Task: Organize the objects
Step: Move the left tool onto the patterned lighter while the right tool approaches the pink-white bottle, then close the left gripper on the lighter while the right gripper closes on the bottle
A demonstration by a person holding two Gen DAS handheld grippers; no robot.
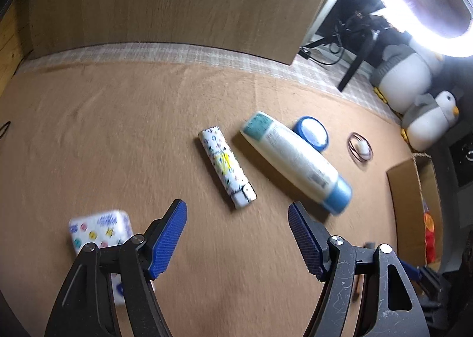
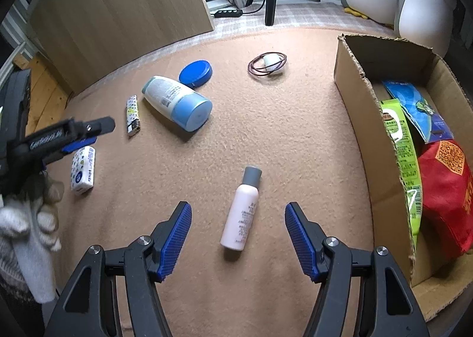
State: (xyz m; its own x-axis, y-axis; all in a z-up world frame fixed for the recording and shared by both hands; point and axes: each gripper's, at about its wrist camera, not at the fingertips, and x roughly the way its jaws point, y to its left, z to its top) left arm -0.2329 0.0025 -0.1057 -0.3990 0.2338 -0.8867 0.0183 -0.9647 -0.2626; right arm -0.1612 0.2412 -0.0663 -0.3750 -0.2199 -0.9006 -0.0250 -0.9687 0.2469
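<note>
- The right gripper (image 2: 238,212) hangs over a tan cloth with its jaws apart and empty; a small pink bottle (image 2: 241,209) lies on its side between them, cap pointing away.
- The left gripper (image 1: 237,212), also spread and empty, hovers near a patterned lighter (image 1: 226,166).
- A cardboard box (image 2: 351,94) already holding packets sits to the right.
- Best approach, likely: lower squarely, close across the bottle's middle, then lift clear of the box wall.

**Colours on my mat**

My grippers' pads (image 2: 177,236) are ribbed blue. I see a pale pink bottle (image 2: 241,212) with grey cap, a white-and-blue bottle (image 2: 177,101), a white lighter (image 1: 226,167) with scattered prints, and a tan mat (image 2: 266,135).
</note>
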